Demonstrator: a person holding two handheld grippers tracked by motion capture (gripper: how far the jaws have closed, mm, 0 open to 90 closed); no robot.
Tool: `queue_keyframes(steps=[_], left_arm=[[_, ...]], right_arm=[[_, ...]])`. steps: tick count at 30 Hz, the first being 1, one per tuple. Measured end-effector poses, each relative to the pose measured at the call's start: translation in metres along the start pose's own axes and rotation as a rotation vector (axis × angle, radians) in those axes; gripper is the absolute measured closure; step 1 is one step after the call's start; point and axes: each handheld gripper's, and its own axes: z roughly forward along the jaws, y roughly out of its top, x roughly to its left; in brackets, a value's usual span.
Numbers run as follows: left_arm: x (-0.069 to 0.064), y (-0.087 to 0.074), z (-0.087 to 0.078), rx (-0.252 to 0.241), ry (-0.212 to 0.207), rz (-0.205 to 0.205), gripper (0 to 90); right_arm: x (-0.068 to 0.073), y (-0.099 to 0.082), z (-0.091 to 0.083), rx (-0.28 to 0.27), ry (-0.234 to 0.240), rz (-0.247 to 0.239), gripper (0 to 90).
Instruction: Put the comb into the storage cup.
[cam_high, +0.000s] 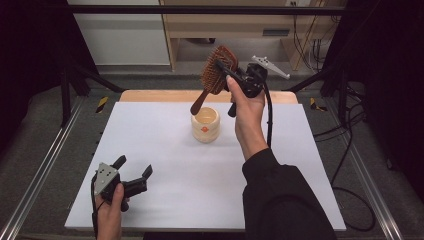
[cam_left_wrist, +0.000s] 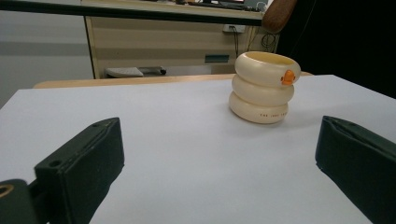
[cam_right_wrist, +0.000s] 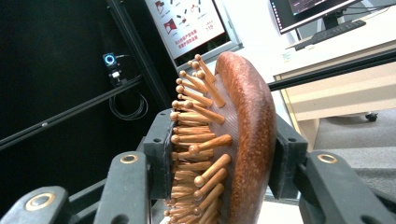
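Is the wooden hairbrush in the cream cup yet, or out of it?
Out. The right claw holds the hairbrush by its head in the air, handle tip just above the cup rim, which stands upright on the table.

The right black two-jaw claw (cam_high: 226, 70), raised high on an outstretched dark-sleeved arm, is clamped shut. The left black claw (cam_high: 134, 172) rests low, jaws spread wide.

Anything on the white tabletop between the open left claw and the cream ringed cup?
Nothing: in the left gripper view, bare white tabletop runs from the left claw to the cream ringed cup.
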Motion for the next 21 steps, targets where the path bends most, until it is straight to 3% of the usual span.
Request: queue_keyframes(steps=[17,21], left_arm=[[-0.0014,-0.0003,0.001,0.002,-0.005,0.005,1.2],[-0.0017,-0.0003,0.0007,-0.005,-0.013,0.022,1.2]], right_arm=[[-0.0069,0.006,-0.0046,0.001,-0.027,-0.035,52.0],[-0.0085,0.0061,-0.0064,-0.001,-0.033,-0.055,51.9]])
